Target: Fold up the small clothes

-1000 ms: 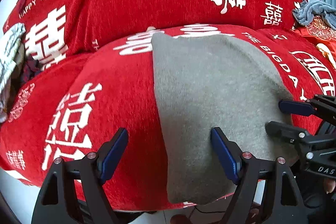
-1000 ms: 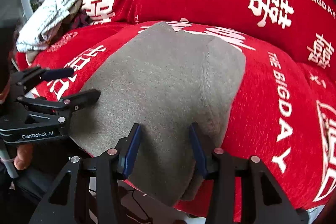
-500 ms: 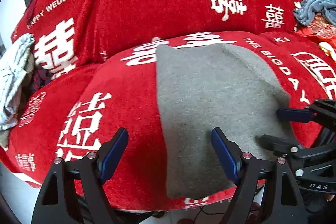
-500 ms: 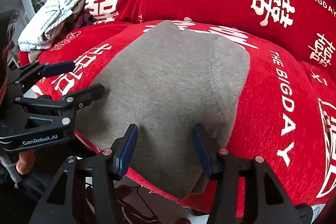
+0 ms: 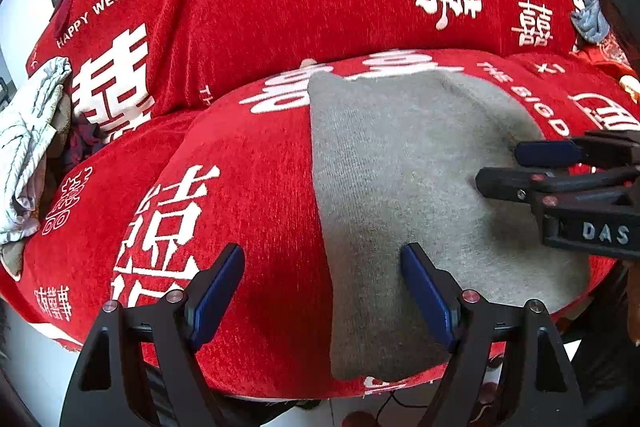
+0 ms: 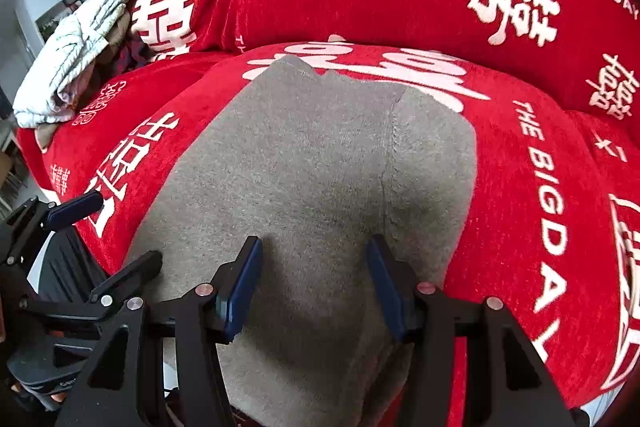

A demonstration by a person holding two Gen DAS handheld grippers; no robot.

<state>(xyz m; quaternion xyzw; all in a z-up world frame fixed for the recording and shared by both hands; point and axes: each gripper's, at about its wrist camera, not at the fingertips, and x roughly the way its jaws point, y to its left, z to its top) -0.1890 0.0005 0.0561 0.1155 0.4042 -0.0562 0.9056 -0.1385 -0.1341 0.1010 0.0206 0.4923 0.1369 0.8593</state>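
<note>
Cloth [image 5: 420, 187], grey, lies flat on the red sofa [image 5: 248, 195], hanging over its front edge. Left gripper [image 5: 322, 291] is spread, empty. Right gripper [image 6: 314, 283] has just opened wider above it, pinching nothing, probably to take the near edge.

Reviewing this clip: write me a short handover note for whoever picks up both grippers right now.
Left gripper: open, holding nothing, over the near left edge of the grey garment.
Right gripper: open, its jaws have just been widening; grey cloth lies under the gap, pads not pressing it.
Grey garment: lies flat as a folded panel on the red sofa cover, near edge draped over the cushion front.
Crumpled light clothes sit at the sofa's left end, a grey-blue piece at the right.
Done: the garment appears folded. Left: maybe a final fold, then those others.
</note>
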